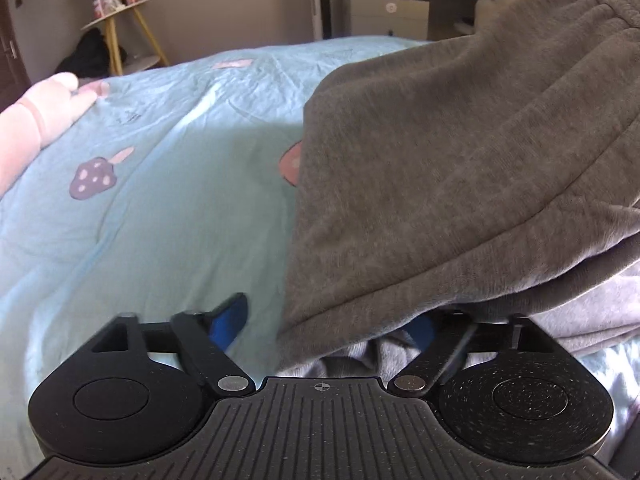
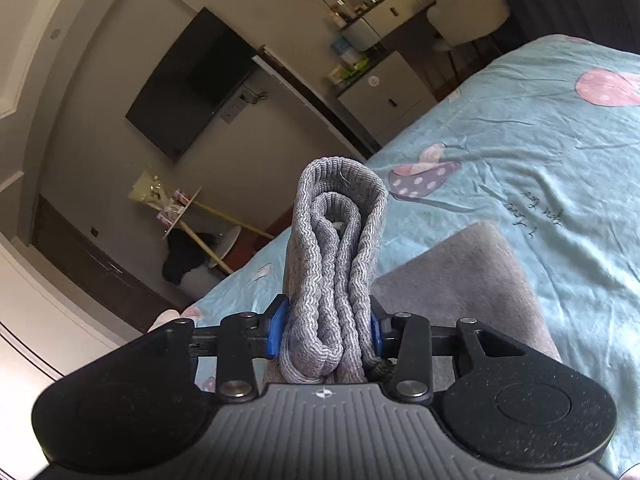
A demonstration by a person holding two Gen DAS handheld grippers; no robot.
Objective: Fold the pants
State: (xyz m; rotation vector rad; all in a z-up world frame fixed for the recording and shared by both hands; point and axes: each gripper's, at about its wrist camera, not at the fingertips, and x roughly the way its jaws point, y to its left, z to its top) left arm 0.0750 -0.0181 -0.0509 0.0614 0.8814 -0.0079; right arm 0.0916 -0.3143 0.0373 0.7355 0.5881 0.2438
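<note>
- Your right gripper (image 2: 326,334) is clamping a bunched ribbed cuff (image 2: 336,248) of the grey pants (image 1: 460,152), the blue pads pressing in from both sides; the fabric is standing up between the fingers, raised above the bed.
- Your left gripper (image 1: 324,320) is sitting wide, with the folded edge of the pants draped over the gap. One blue pad (image 1: 230,316) is lying bare on the light blue bedsheet (image 1: 160,208); the other is half hidden under the cloth, so nothing is pinched there as far as the view is showing.
- The pants are lying on the right part of the sheet in the left wrist view, thick layers stacked.
- You are probably carrying the cuff end over. Keep the clamp firm, keep the layers even, and lower the edge squarely onto the stack.
- A person's hand (image 1: 60,96) is resting at the far edge; stay clear of it.
</note>
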